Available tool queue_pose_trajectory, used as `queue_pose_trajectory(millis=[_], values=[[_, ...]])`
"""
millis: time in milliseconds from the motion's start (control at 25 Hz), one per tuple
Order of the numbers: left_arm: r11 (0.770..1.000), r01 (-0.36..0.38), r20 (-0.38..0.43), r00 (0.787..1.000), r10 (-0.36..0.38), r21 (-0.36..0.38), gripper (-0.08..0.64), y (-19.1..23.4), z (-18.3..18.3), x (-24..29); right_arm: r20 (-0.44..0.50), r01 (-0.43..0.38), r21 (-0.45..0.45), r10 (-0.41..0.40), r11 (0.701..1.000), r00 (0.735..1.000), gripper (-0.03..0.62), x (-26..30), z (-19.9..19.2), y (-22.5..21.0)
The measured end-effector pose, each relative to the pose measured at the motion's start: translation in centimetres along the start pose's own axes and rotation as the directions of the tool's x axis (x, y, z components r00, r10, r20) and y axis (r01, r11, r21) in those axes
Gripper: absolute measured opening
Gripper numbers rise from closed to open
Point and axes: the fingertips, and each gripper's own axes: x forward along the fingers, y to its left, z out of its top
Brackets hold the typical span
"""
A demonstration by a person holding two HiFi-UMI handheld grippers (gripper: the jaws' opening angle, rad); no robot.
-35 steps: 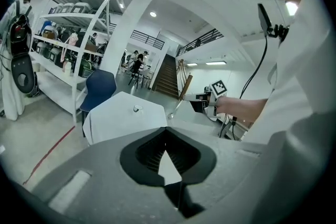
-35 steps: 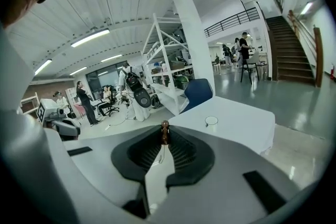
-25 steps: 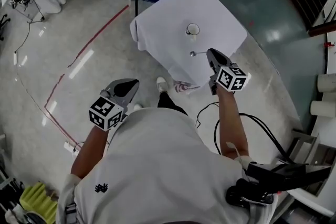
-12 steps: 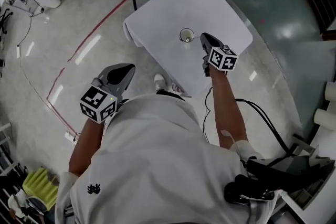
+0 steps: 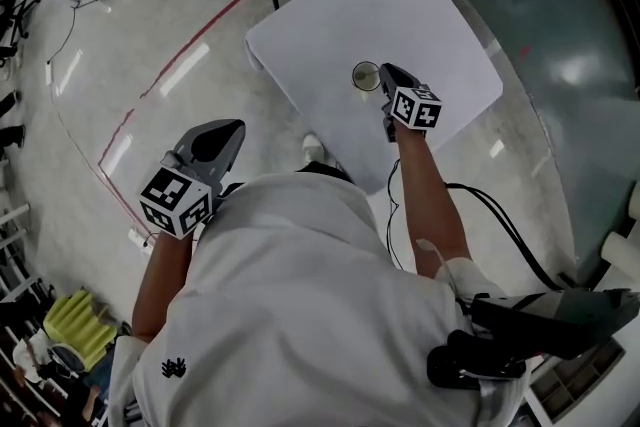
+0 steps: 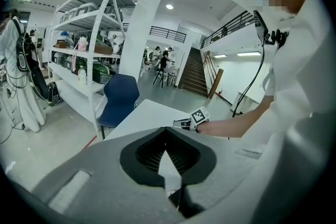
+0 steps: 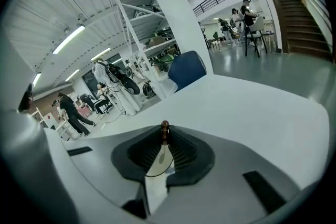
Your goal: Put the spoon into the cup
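1. While the right claw (image 5: 387, 75) hangs just beside the cup (image 5: 366, 75) on the white tabletop (image 5: 430, 15) in the head view, the left claw (image 5: 228, 133) is held well apart from both, out over the floor. The spoon cannot be made out here, because the claw covers it.
2. From the left gripper view, the left claw (image 6: 167, 135) is pressed together at its tips with nothing between them. Beyond it are the tabletop (image 6: 147, 115), the right claw (image 6: 182, 124) reaching in over it, and a blue chair (image 6: 121, 97).
3. From the right gripper view, the right claw (image 7: 164, 132) pinches the spoon (image 7: 165, 125), whose brown knobbed end pokes out at the tips. Bare tabletop (image 7: 252, 113) lies ahead. A thin curved line in the gap may be the cup's rim, but I cannot tell.
4. The spoon is not in the cup yet, and three things could go wrong from here.
   - The cup looks small and light, so a spoon end catching its rim could push it or tip it over.
   - Letting go before the end is inside the rim would drop the spoon on the tabletop.
   - A slim spoon pinched at one spot may also swivel off line.
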Motion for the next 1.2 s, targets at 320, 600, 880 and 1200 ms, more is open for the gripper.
queue_pose_trajectory(millis=[320, 600, 880, 1200], values=[[1.0, -0.028, -0.005, 1.0, 0.028, -0.012, 0.008, 0.8, 0.2, 1.1, 0.003, -0.018, -0.044, 0.018, 0.999, 1.0, 0.051, 1.8, -1.1, -1.0], [0.999, -0.04, 0.009, 0.999, 0.04, -0.025, 0.008, 1.0, -0.3, -0.4, -0.03, -0.011, -0.071, 0.009, 0.997, 1.0, 0.155, 2.2, -1.7, -0.8], [0.999, -0.02, 0.023, 1.0, 0.021, -0.025, 0.008, 0.7, -1.5, -2.8, 0.008, 0.043, -0.079, -0.043, 0.996, 0.999, 0.204, 0.0, -0.9, -0.4], [0.999, 0.043, 0.05, 0.998, -0.042, -0.011, 0.008, 0.2, -3.4, -5.9, 0.067, 0.101, -0.093, -0.095, 0.991, 0.993, 0.202, -4.5, -1.1, 2.2]])
